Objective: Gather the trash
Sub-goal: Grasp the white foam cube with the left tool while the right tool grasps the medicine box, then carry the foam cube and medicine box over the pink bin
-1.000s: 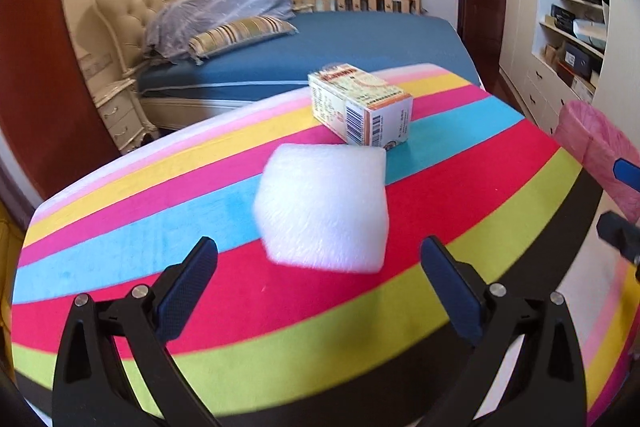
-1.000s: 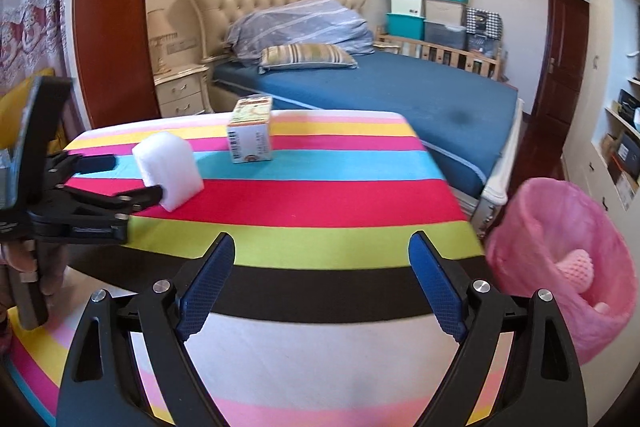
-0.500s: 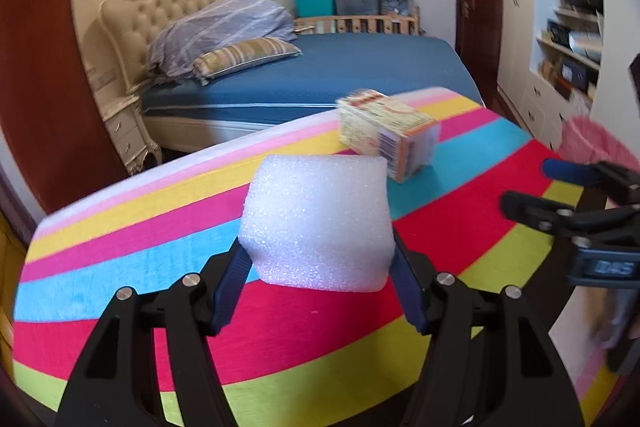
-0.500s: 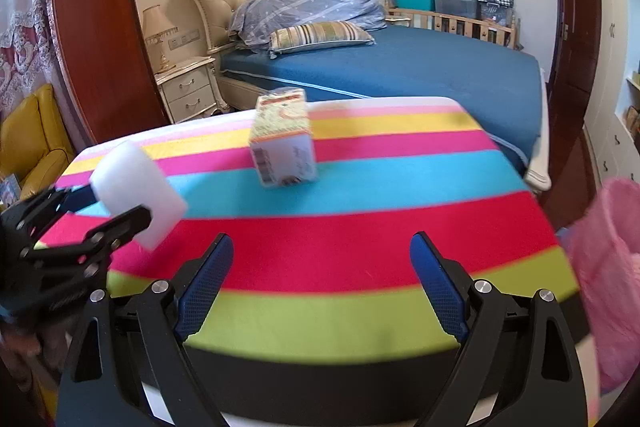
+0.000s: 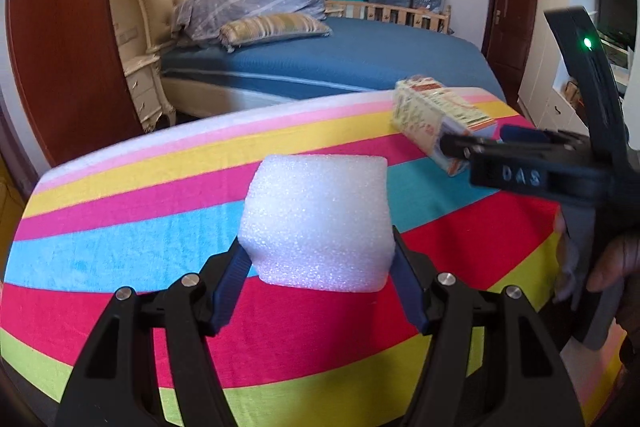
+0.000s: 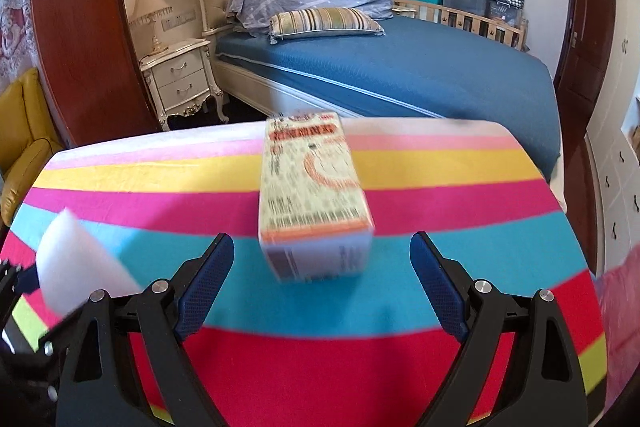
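A white foam block (image 5: 318,219) sits between the blue pads of my left gripper (image 5: 316,267), which is shut on it over the striped tablecloth (image 5: 120,247). The same foam block (image 6: 76,263) shows at the left edge of the right wrist view. A printed cardboard box (image 6: 316,199) lies on the cloth straight ahead of my right gripper (image 6: 322,267), whose jaws stand open on either side of its near end without touching it. In the left wrist view that box (image 5: 436,119) lies at the right, with the right gripper (image 5: 500,143) reaching towards it.
The table's striped cloth (image 6: 460,155) ends at a far edge before a blue bed (image 6: 400,75). A white nightstand (image 6: 180,79) stands at the back left, a yellow armchair (image 6: 20,131) at the far left. A pink bin (image 6: 620,307) shows at the right edge.
My left gripper closed on the foam block and lifted it off the cloth. My right gripper swung left from the pink bin to the box, which now lies between its open fingers.
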{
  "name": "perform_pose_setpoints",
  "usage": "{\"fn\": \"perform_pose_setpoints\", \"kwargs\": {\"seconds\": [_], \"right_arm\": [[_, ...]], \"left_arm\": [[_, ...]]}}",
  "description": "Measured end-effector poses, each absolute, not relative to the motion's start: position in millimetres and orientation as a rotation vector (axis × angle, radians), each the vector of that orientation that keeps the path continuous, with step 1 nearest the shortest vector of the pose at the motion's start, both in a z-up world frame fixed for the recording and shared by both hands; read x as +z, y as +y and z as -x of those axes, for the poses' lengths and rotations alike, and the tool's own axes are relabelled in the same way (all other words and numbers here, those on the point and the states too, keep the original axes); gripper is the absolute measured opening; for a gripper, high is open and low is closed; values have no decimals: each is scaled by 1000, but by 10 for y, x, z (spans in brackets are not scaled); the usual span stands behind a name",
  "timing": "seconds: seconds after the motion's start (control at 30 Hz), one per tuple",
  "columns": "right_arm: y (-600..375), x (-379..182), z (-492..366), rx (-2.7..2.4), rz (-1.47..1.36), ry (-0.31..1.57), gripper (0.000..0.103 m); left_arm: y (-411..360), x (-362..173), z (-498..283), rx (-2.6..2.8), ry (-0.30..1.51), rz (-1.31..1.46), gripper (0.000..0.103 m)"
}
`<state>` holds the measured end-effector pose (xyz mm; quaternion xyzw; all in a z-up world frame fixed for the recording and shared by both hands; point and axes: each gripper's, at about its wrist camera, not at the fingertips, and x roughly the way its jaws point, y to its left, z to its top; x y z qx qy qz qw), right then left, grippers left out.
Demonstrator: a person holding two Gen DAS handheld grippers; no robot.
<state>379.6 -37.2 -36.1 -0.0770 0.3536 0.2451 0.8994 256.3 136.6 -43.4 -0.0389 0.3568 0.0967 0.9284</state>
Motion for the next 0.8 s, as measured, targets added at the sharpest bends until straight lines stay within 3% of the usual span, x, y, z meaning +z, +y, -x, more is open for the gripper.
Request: {"fn": "perform_pose_setpoints", "kwargs": {"seconds": [0.33,0.4,0.43,0.47,0.8], "right_arm": [[-150,-421,-4041,508,170,766,84],[-152,-424,-4047,522,169,768,73],[-154,-422,-4027,522,173,766,52],[-153,-421,-4005,516,188,763,49],[-503,-310,-3489,513,173,736,49]], "left_arm": [[1345,-476,-2577,196,739,70,65],[1345,-482,-2579,194,743,70,65],[1343,-485,-2574,195,743,70,65],[1342,-484,-2575,195,743,70,65],[1346,-486,-2574,195,743,69,65]]}}
